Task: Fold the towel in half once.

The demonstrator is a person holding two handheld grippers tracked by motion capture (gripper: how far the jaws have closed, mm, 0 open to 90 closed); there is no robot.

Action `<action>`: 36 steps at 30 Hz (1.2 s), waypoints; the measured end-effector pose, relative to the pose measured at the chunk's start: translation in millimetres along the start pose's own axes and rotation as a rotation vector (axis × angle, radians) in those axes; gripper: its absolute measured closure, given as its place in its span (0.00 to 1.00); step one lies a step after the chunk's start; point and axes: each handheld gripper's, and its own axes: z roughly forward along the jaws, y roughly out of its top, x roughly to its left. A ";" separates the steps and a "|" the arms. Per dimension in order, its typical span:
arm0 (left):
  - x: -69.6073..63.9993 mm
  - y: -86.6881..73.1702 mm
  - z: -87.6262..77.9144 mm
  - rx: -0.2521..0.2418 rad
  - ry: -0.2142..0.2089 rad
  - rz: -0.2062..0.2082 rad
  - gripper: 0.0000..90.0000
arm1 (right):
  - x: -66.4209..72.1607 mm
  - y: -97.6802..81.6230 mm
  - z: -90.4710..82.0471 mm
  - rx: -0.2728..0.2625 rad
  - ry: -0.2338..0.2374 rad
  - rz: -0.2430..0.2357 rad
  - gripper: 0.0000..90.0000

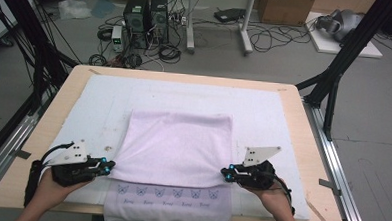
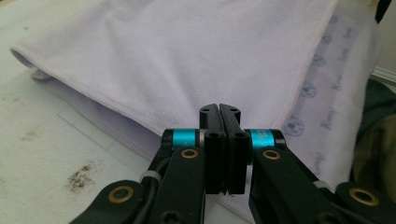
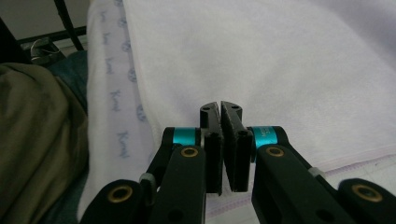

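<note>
A lilac towel (image 1: 177, 144) lies folded on the white mat, and its lower layer with a printed border (image 1: 168, 192) sticks out toward me. My left gripper (image 1: 112, 165) sits at the near left corner of the upper layer. Its jaws are pressed together, and in the left gripper view (image 2: 219, 108) the towel's hem (image 2: 116, 112) runs in under them. My right gripper (image 1: 225, 174) is at the near right corner, its jaws likewise closed (image 3: 220, 106) where the hem (image 3: 359, 156) meets them. Both corners are hidden behind the jaws.
The white mat (image 1: 279, 114) covers most of the wooden table (image 1: 312, 160) and is stained at the left (image 2: 79, 179). Black frame struts (image 1: 336, 71) stand at the table's far corners. Computers and cables (image 1: 147, 23) lie on the floor beyond.
</note>
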 end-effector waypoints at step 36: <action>7.7 -27.0 57.0 0.133 -0.035 0.011 0.97 | -0.3 -26.1 40.8 0.121 0.060 0.013 0.93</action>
